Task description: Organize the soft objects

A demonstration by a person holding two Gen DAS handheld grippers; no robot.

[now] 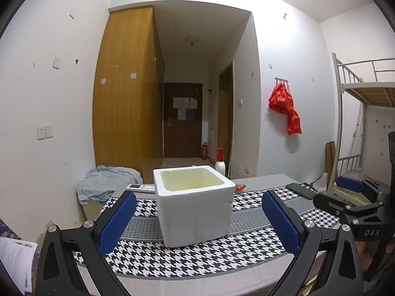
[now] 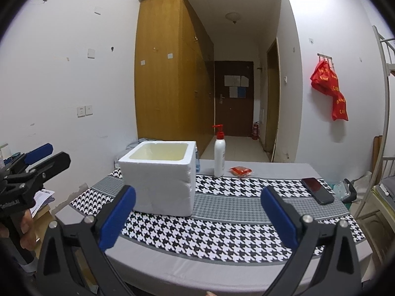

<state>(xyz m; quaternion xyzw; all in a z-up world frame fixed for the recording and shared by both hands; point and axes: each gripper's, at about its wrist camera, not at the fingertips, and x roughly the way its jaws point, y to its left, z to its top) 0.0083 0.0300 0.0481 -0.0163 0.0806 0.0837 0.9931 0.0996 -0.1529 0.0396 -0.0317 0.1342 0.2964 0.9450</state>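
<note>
Grippers are both held above the near edge of the table [image 2: 259, 170], which carries a houndstooth-and-grey cloth [image 2: 222, 231]. Left gripper [image 1: 197, 218]: blue-padded fingers [image 1: 116, 224] spread wide apart, nothing between them. Right gripper [image 2: 197, 217]: fingers likewise spread wide, holding nothing. In the right wrist view the left gripper also appears at the far left edge, with part of a hand [image 2: 26, 224] on its grip.

White foam box [image 1: 195, 207]: upright on the cloth, open at the top, yellowish inside. In the left wrist view it sits straight ahead, framed between the open fingers but not touched by them. In the right wrist view it stands left of centre, beyond the left finger.

Small red packet [image 2: 240, 171]: flat on the grey table surface at the far side, to the right of the box and just right of the white pump bottle [image 2: 219, 155] with its red head. Whether the packet is soft cannot be told.

Dark phone [image 2: 317, 190]: flat on the cloth toward the right edge, well apart from the box.

Pale blue cloth bundle [image 1: 103, 181]: lying on a low surface beyond the far left corner of the table, near the wooden wardrobe [image 1: 123, 86].
</note>
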